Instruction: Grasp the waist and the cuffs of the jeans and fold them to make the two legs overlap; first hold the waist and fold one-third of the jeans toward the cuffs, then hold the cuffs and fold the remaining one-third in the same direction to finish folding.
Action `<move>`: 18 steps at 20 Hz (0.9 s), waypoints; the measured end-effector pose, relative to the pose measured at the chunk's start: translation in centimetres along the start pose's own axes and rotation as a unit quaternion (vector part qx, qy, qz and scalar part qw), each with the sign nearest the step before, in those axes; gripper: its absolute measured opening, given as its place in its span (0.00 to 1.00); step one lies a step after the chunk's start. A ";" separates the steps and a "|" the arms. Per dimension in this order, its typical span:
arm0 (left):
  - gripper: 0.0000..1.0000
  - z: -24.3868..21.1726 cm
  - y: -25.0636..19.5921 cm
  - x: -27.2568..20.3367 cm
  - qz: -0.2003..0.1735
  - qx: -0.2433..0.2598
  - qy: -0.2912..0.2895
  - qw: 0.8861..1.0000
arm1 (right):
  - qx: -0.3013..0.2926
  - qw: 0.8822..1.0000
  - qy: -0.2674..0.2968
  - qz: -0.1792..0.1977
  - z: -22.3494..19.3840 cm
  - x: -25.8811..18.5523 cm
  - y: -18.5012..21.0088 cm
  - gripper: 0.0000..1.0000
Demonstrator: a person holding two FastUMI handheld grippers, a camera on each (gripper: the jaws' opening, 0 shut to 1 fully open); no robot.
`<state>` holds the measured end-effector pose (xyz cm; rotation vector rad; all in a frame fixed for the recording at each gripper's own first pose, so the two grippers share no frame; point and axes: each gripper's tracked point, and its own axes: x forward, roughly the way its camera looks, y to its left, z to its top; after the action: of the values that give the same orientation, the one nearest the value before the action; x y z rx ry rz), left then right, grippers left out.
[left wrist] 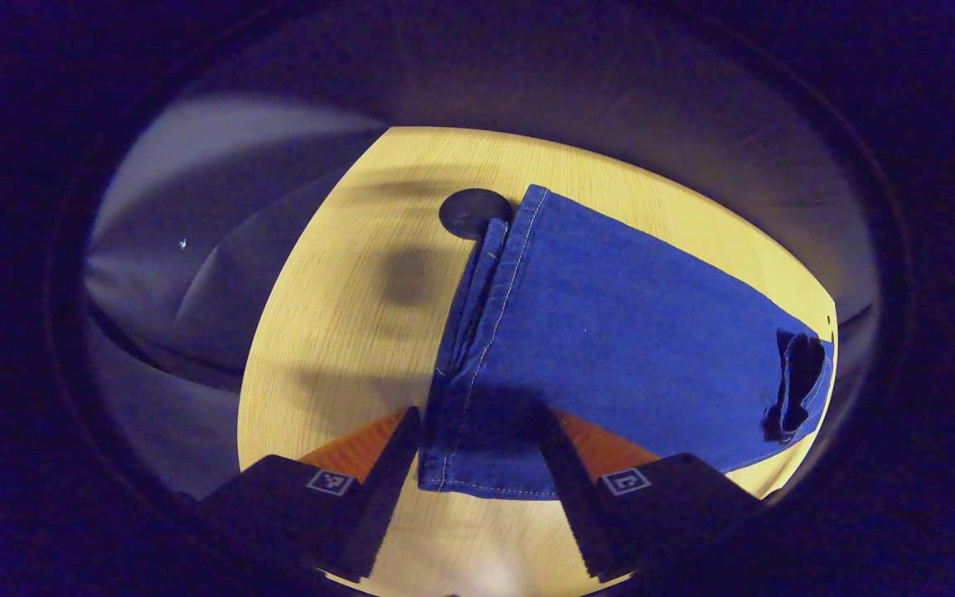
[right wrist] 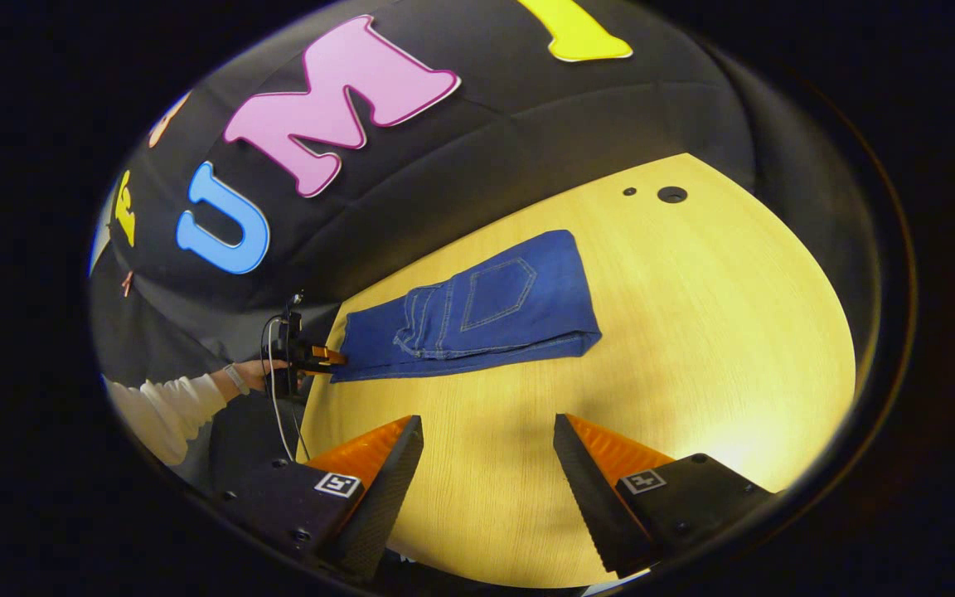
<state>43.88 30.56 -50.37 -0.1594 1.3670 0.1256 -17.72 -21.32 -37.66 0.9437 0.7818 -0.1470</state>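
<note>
The blue jeans (right wrist: 477, 319) lie folded on the wooden table (right wrist: 693, 332), with a back pocket (right wrist: 498, 294) facing up. In the left gripper view the jeans (left wrist: 610, 332) stretch away from me, and a stitched hem lies between my fingers. My left gripper (left wrist: 477, 452) is open, its fingers straddling that near end of the cloth. From the right gripper view, the left gripper (right wrist: 316, 356) sits at the jeans' left end, held by a hand in a white sleeve (right wrist: 162, 414). My right gripper (right wrist: 486, 452) is open above bare table, short of the jeans, and holds nothing.
A dark round hole (right wrist: 672, 194) and a smaller one (right wrist: 629, 191) mark the table beyond the jeans; the bigger hole (left wrist: 475, 213) touches the jeans' far corner. The black cloth wall (right wrist: 486, 149) rises behind the table. Bare wood (left wrist: 345, 332) lies left of the jeans.
</note>
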 end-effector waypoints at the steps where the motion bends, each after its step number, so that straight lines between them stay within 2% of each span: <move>1: 0.85 0.0 -1.0 0.3 -0.022 0.011 0.005 1.000 | -0.002 1.000 0.005 0.002 -0.4 0.1 0.1 0.97; 4: 0.11 -0.2 -2.2 -0.5 -0.013 0.004 0.014 1.000 | -0.009 1.000 0.013 0.000 -0.9 0.3 -0.1 0.97; 5: 0.08 0.0 -2.8 -0.9 -0.022 -0.006 0.004 1.000 | -0.005 1.000 0.009 0.004 -0.6 0.1 0.2 0.97; 7: 0.06 1.4 -5.0 -2.9 -0.066 -0.011 -0.030 0.997 | 0.009 1.000 -0.007 0.016 0.6 -0.1 0.8 0.97; 10: 0.06 3.2 -8.2 -8.7 -0.114 0.032 -0.087 0.989 | 0.009 1.000 -0.013 0.018 1.6 -0.3 0.2 0.97; 11: 0.06 4.0 -9.6 -10.6 -0.133 0.051 -0.109 0.984 | 0.007 1.000 -0.014 0.015 1.9 -0.4 -0.2 0.96; 13: 0.06 5.7 -14.0 -15.9 -0.197 0.082 -0.149 0.966 | 0.009 0.999 -0.026 0.017 2.8 -1.0 -0.4 0.97; 14: 0.06 6.5 -16.6 -18.6 -0.209 0.111 -0.172 0.956 | 0.010 0.999 -0.033 0.016 3.3 -1.2 -0.7 0.97; 16: 0.06 6.8 -21.2 -22.4 -0.206 0.187 -0.200 0.939 | 0.017 0.999 -0.045 0.015 4.0 -1.6 -1.1 0.97; 18: 0.06 5.5 -26.9 -24.9 -0.218 0.245 -0.197 0.924 | 0.021 0.998 -0.049 0.015 4.4 -2.0 -1.6 0.97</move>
<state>49.15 5.21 -23.77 -0.0097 0.8971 -0.5322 -17.51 -26.09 -35.87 0.9814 0.6759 -0.1823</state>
